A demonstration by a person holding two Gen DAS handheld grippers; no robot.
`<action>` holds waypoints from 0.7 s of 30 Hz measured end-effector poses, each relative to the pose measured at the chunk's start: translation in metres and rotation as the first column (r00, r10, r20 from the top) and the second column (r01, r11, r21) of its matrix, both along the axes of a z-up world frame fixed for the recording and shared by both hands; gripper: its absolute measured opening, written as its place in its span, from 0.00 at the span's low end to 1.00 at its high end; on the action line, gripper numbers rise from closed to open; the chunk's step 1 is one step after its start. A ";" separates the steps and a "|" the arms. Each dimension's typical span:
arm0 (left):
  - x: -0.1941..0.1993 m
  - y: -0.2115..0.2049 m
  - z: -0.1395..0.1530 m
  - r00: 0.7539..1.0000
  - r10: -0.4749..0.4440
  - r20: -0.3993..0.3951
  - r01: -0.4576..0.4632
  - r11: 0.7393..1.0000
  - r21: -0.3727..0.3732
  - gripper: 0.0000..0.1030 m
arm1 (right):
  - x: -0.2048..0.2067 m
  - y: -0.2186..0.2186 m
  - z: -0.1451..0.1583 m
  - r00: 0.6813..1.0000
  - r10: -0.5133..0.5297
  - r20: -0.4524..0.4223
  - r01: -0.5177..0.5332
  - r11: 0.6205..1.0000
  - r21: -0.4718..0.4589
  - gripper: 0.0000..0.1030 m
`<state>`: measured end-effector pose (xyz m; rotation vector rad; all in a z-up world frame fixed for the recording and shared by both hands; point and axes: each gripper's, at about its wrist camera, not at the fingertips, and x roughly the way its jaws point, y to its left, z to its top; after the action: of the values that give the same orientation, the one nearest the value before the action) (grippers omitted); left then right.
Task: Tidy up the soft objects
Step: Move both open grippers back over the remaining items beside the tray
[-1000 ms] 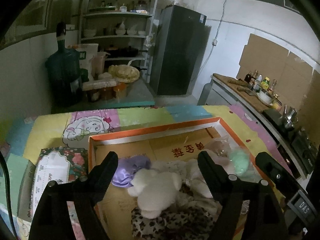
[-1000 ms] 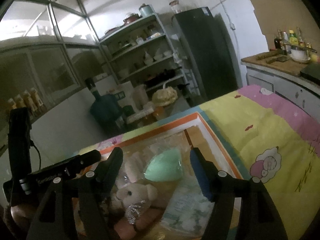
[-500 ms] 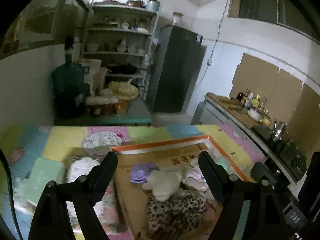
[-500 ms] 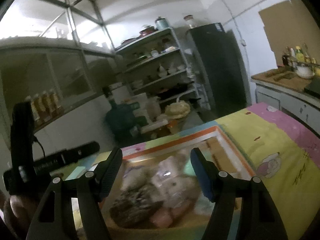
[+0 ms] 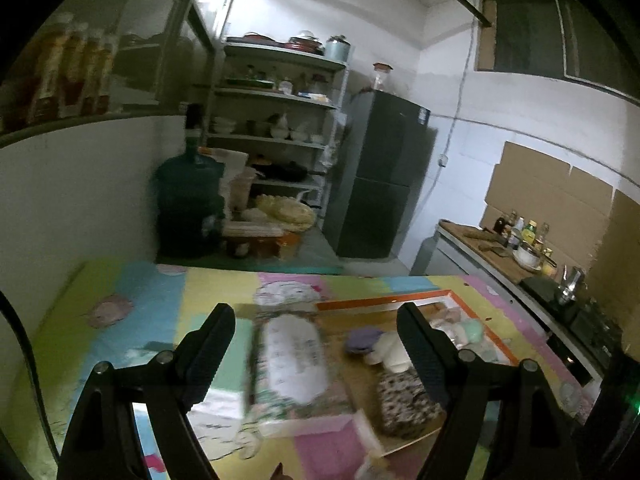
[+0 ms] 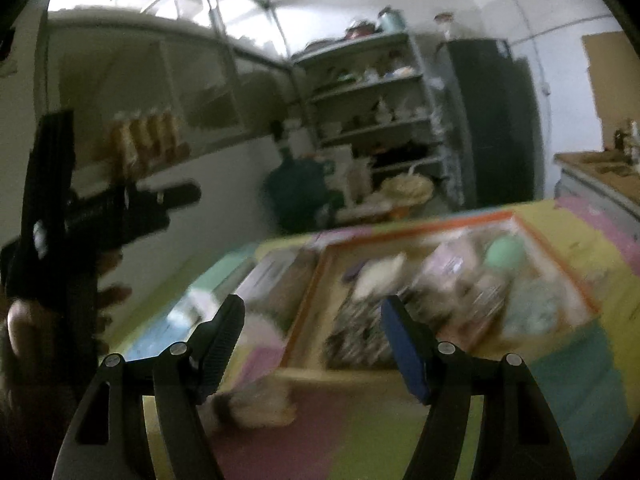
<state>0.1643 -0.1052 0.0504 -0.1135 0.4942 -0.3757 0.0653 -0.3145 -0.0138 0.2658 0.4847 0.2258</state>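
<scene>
A cardboard box with an orange rim (image 5: 384, 301) lies on the colourful mat and holds soft things: a purple one (image 5: 362, 338), a white plush (image 5: 390, 354), a leopard-print one (image 5: 404, 400) and a pale green one (image 5: 472, 328). My left gripper (image 5: 316, 340) hangs open and empty above the mat, left of the box and over a floral pack (image 5: 292, 360). My right gripper (image 6: 312, 328) is also open and empty, in front of the blurred box (image 6: 560, 264). A fluffy lump (image 6: 256, 404) lies on the mat below it. A hand holds the left gripper (image 6: 100, 208) at the far left.
Behind the mat stand a dark water jug (image 5: 188, 208), a shelf rack of dishes (image 5: 280, 128) and a dark fridge (image 5: 380, 176). A kitchen counter (image 5: 492, 248) with bottles and a stove runs along the right wall. A white wall borders the left.
Both grippers have drawn back from the box and swung left. The box now sits smaller and to the right in both views. Neither gripper has taken hold of anything.
</scene>
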 end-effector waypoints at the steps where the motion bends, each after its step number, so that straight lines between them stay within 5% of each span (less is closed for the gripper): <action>1: -0.001 0.006 -0.001 1.000 0.007 0.000 -0.007 1.000 -0.003 0.80 | -0.002 0.008 -0.004 1.000 0.011 -0.010 -0.011 1.000 -0.002 0.70; 14: -0.011 0.110 -0.026 0.995 0.098 -0.024 -0.098 0.995 -0.017 0.80 | -0.032 0.070 -0.041 0.990 0.013 -0.139 0.003 0.994 0.108 0.70; 21: -0.003 0.150 -0.049 0.993 0.109 -0.052 -0.107 0.993 0.045 0.80 | -0.030 0.079 -0.070 0.962 -0.016 -0.274 0.085 0.966 0.242 0.70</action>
<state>0.1614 0.0451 0.0014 -0.1092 0.5471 -0.2563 0.0353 -0.2360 -0.0835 0.5627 0.7207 0.2017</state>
